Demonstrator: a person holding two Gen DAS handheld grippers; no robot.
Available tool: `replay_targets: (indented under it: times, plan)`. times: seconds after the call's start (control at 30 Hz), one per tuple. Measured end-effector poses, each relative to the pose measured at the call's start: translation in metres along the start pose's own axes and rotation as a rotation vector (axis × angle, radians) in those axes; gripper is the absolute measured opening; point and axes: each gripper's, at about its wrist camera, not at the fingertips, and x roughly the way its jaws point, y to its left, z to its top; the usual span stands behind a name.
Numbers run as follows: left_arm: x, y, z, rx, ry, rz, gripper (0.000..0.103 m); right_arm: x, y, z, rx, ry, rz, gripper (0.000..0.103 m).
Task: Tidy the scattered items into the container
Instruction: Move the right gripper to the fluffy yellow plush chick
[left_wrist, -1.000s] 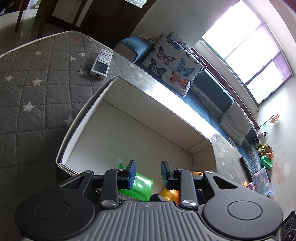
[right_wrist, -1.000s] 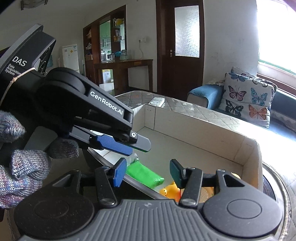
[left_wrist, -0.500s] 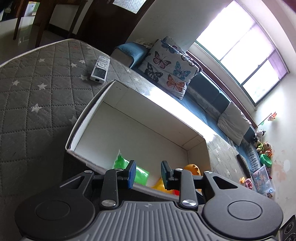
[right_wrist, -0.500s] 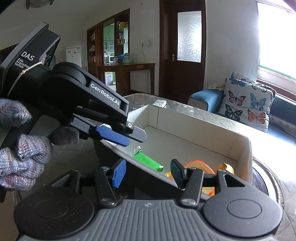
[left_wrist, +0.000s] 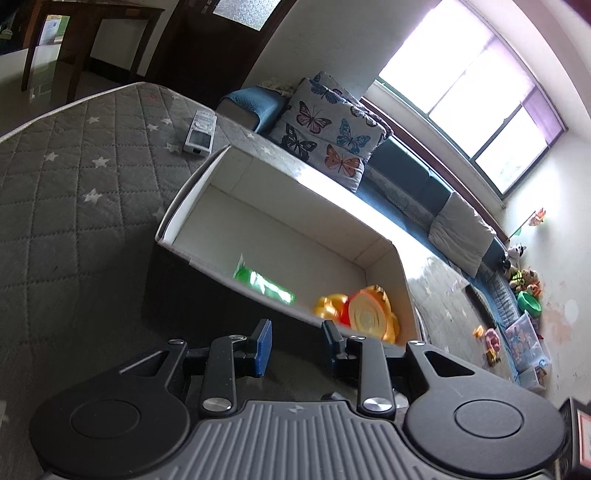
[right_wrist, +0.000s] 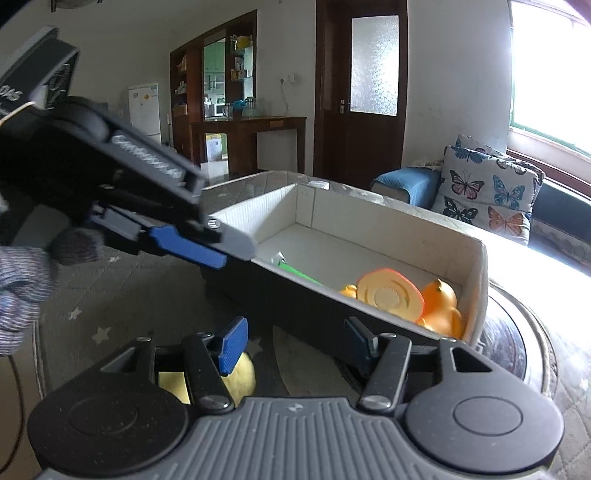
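An open box (left_wrist: 288, 199) (right_wrist: 369, 218), white inside and dark outside, stands on a grey star-quilted mattress (left_wrist: 74, 192). Inside it lie a green packet (left_wrist: 264, 282) (right_wrist: 295, 272), an orange disc-shaped toy (left_wrist: 365, 314) (right_wrist: 388, 295) and yellow-orange rubber ducks (right_wrist: 441, 306). My left gripper (left_wrist: 295, 341) is open and empty, just outside the box's near wall. It also shows at the left of the right wrist view (right_wrist: 192, 249). My right gripper (right_wrist: 291, 341) is open and empty in front of the box. A yellow item (right_wrist: 240, 376) lies on the mattress under its left finger.
A white remote control (left_wrist: 199, 134) lies on the mattress beyond the box. A sofa with a butterfly cushion (left_wrist: 328, 129) runs behind. A round dark tray edge (right_wrist: 517, 339) sits right of the box. Toys and bins (left_wrist: 524, 332) stand on the floor far right.
Both grippers have drawn back and out of the box toward me; they were over its inside and now sit outside the near wall. The yellow item has come into the right wrist view.
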Motion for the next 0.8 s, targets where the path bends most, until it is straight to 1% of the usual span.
replay_targets:
  times: [0.27, 0.3, 0.4, 0.57, 0.67, 0.73, 0.8]
  plan:
    - [-0.024, 0.005, -0.028, 0.021, 0.020, -0.028, 0.032, 0.001, -0.003, -0.013, 0.012, 0.044, -0.036, 0.060]
    - [-0.027, 0.005, -0.032, 0.027, 0.028, -0.035, 0.032, 0.002, -0.003, -0.012, 0.015, 0.046, -0.035, 0.060]
    - [-0.035, 0.005, -0.048, 0.057, 0.058, -0.061, 0.032, 0.006, -0.004, -0.013, 0.010, 0.054, -0.030, 0.067]
    - [-0.048, 0.016, -0.070, 0.078, 0.100, -0.074, 0.032, 0.013, -0.005, -0.016, 0.005, 0.076, -0.022, 0.067]
    - [-0.058, 0.022, -0.080, 0.092, 0.108, -0.101, 0.032, 0.018, -0.010, -0.017, 0.021, 0.087, -0.016, 0.067]
    - [-0.059, 0.023, -0.086, 0.111, 0.130, -0.108, 0.032, 0.021, -0.012, -0.018, 0.032, 0.095, -0.010, 0.067]
    - [-0.055, 0.020, -0.093, 0.144, 0.164, -0.100, 0.032, 0.024, -0.012, -0.020, 0.032, 0.102, -0.007, 0.067]
